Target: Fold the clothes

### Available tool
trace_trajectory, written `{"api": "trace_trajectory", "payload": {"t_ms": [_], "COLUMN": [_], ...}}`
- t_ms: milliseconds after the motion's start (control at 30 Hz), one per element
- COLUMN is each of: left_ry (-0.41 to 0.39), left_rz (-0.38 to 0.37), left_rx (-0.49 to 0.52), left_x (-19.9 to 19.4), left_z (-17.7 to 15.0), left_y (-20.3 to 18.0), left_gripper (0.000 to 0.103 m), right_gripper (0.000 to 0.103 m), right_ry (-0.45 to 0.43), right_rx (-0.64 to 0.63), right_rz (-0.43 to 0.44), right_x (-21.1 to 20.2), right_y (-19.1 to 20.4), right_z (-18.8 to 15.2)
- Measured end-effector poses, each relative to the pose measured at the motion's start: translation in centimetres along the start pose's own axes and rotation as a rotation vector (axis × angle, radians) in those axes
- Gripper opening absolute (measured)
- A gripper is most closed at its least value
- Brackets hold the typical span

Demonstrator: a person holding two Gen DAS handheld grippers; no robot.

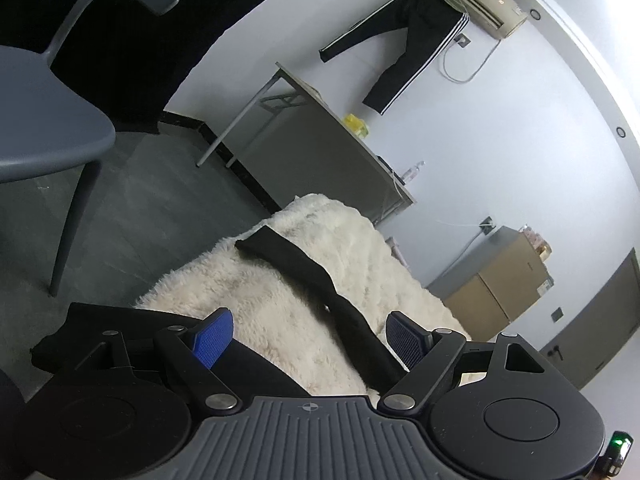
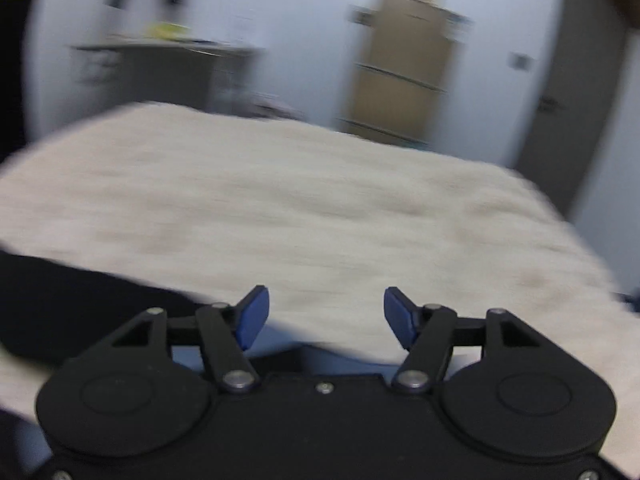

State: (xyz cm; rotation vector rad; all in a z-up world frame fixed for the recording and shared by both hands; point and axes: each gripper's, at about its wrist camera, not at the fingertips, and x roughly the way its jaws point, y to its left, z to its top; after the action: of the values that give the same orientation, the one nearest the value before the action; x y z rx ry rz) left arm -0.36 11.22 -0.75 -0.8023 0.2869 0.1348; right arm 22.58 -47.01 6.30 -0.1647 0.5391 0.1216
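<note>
The black garment (image 1: 304,276) lies on the cream fleece cover (image 1: 280,304). Its long axis runs from beside the left gripper (image 1: 308,334) diagonally away and to that gripper's left. One dark band passes just inside the right-hand pad (image 1: 404,340); more dark cloth sits under the left-hand pad.

Left gripper: jaws wide apart, nothing clamped, pointing slightly downward over the near edge of the fleece.

Right gripper (image 2: 326,316): jaws parted, nothing between them, only bare fleece ahead. Dark cloth (image 2: 80,304) lies to its left and slightly behind. This view is blurred.

Judgement: the left gripper is nearer the garment and better placed to take hold.
</note>
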Motion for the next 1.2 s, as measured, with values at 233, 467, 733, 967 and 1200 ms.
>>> {"api": "trace_trajectory", "payload": {"t_ms": [233,467,733,967,1200], "left_ry": [-0.066,-0.188,-0.305,-0.335,-0.430], "left_rz": [0.027,0.042,0.043,0.032,0.050], "left_rx": [0.081,0.013,-0.036,-0.100,-0.167], "left_x": [-1.2,-3.3,-6.3,-7.5,-9.1], "left_z": [0.4,1.6,2.9,3.4,3.8], "left_y": [-1.1,0.3,1.6,2.7,3.9], "left_gripper": [0.080,0.080,0.080,0.080,0.080], "right_gripper": [0.062,0.062,0.059,0.002,0.002], "right_ry": [-0.104,-0.323,-0.375,-0.191,0.021], "right_rx": [-0.240,-0.880,-1.174,-1.095,-0.673], "right_rz": [0.345,0.680,0.762,0.856,0.984], "right_x": [-5.0,-10.1,-8.1,-7.4,-3.4], "right_y": [20.5,39.0,47.5,49.3,45.9], "right_z": [-3.5,-9.2,-11.7,-8.1,2.2]}}
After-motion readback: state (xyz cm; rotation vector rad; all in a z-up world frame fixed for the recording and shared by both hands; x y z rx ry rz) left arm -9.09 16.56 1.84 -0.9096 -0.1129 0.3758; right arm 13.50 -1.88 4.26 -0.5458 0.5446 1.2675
